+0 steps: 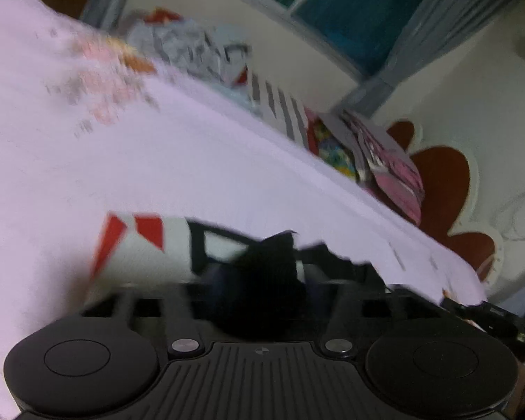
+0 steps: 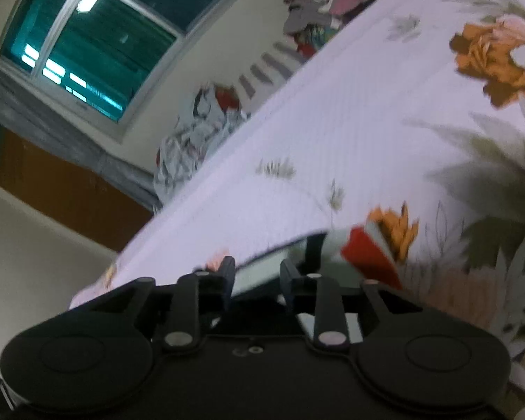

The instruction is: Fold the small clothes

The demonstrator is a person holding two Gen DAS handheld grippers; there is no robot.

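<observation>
A small white garment with red patches and black lines (image 1: pixel 150 245) lies on the pale floral bedsheet (image 1: pixel 192 161). In the left wrist view my left gripper (image 1: pixel 262 262) sits low against it, its fingers bunched together on the cloth's dark edge; the view is blurred. In the right wrist view the same garment (image 2: pixel 332 248) lies just past my right gripper (image 2: pixel 257 276). Its two fingers (image 2: pixel 227 269) stand apart, with the garment's edge between them and not pinched.
A heap of unfolded clothes (image 1: pixel 199 52) and a striped piece (image 1: pixel 283 108) lie along the bed's far edge, with more colourful clothes (image 1: pixel 385 161) to the right. Behind are a wall, a window (image 2: pixel 87 52) and curtains.
</observation>
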